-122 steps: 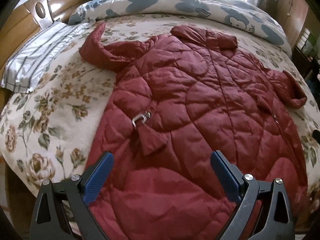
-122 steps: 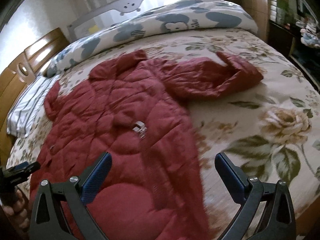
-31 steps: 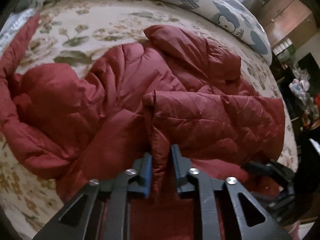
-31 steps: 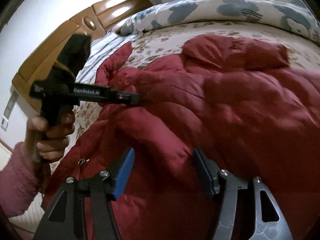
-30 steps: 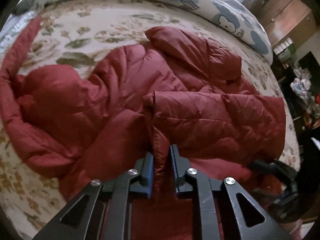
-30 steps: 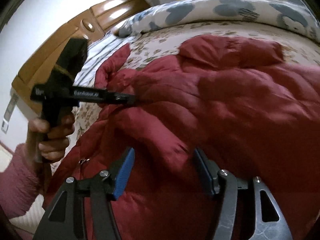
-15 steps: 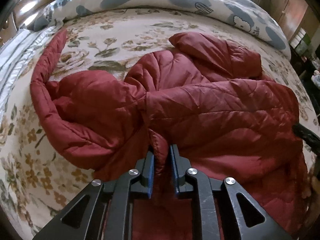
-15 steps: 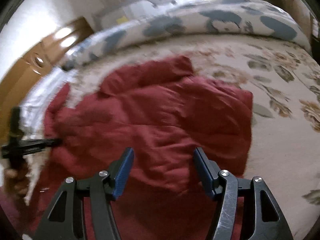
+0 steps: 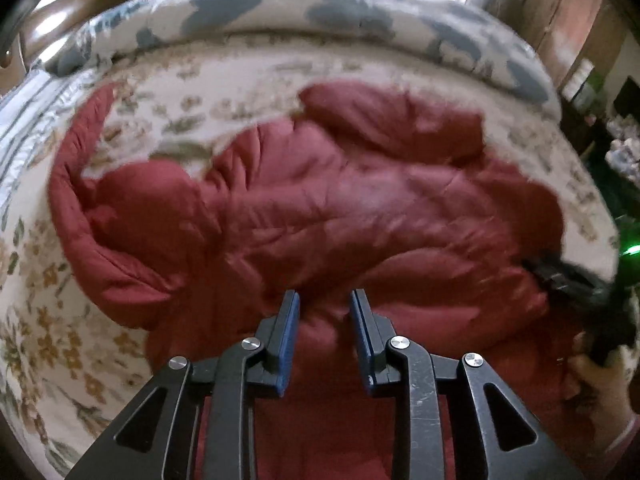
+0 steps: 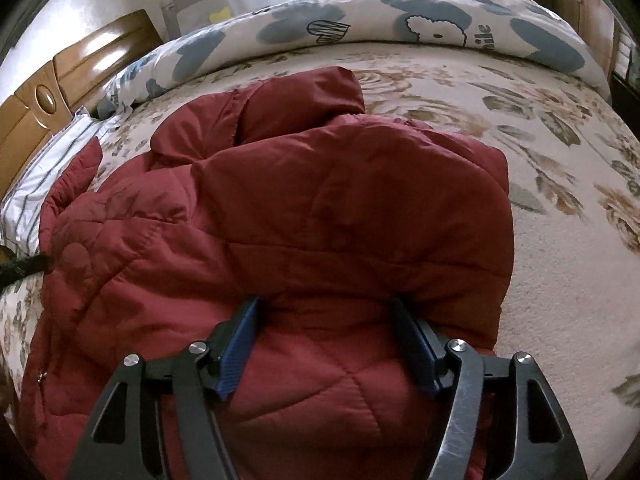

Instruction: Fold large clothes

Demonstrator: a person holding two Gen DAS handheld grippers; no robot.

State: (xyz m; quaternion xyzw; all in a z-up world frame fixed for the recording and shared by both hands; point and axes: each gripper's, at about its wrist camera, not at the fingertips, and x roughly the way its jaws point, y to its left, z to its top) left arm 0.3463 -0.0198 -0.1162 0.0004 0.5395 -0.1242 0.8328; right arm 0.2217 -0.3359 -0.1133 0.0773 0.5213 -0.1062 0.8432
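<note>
The left gripper [image 9: 325,312] sits at the lower centre of the left wrist view, pointing steeply downward. Its jaws have just been opening and now stand a little apart, with red padded fabric in the gap but no pad pressing on it. The right gripper [image 10: 326,320] fills the lower centre of the right wrist view, also tilted steeply down; its jaws have just been opening and stand wide, not clamped on anything. At the lower right edge of the left wrist view, the person's right hand [image 9: 600,376] grips that tool's dark handle.
</note>
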